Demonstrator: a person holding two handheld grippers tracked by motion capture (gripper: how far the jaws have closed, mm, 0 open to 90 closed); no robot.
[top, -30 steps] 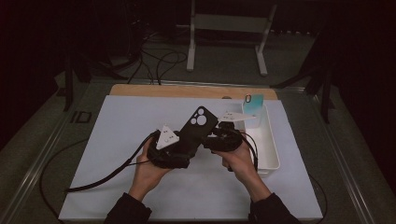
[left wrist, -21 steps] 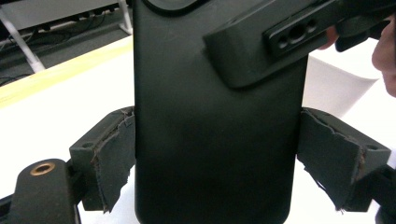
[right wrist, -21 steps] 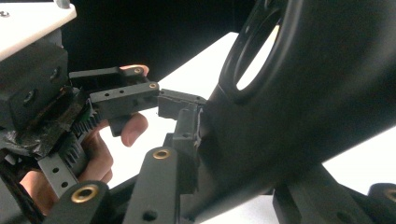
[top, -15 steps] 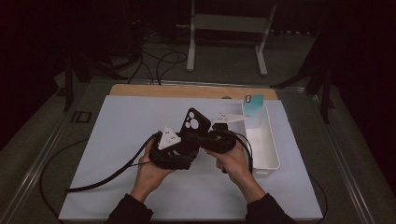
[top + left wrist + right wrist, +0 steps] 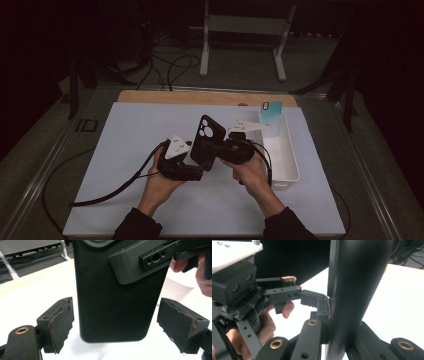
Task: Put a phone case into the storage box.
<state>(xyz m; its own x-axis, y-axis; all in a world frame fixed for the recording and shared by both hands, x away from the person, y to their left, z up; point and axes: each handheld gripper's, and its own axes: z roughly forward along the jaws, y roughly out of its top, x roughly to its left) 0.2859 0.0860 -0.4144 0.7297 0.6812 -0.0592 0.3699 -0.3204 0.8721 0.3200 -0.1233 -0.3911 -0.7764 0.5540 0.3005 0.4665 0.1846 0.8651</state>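
Black phone (image 5: 204,142) stood upright above the counter (image 5: 125,145), clamped in right claw (image 5: 215,149), whose jaws had just closed on it. Left claw (image 5: 120,327) gaped wide around its lower end, not touching. Handover done; placement remained, probably.
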